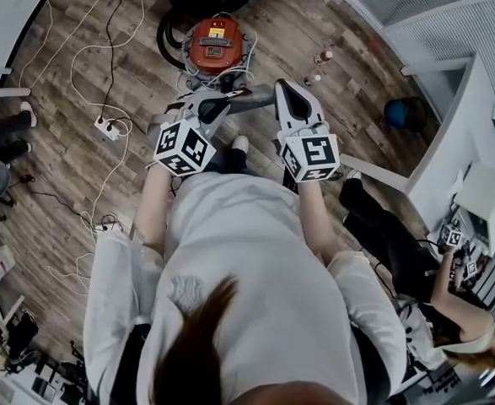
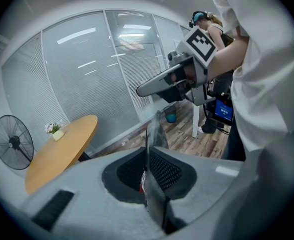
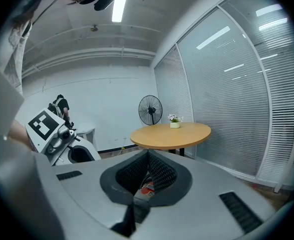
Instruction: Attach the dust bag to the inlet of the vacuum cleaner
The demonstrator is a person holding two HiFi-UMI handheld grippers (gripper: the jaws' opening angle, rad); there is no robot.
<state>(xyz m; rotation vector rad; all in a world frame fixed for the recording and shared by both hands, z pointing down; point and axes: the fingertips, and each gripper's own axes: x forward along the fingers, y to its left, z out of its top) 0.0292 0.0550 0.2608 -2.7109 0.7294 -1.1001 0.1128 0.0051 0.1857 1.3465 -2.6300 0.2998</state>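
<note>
Vacuum cleaner point(image 1: 216, 47), red, round canister, sits on the wooden floor point(image 1: 61, 125) ahead of and below both grippers, more in line with my left gripper point(image 2: 148, 156). That one pinches a thin grey sheet point(image 2: 158, 126), probably the dust bag. My right gripper point(image 3: 148, 156) is closed, seemingly empty.

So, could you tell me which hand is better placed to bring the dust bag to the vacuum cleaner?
Left. The left tongs are shut on a thin grey sheet, seemingly the dust bag, while the right tongs are shut and empty. The vacuum cleaner sits ahead of both.
</note>
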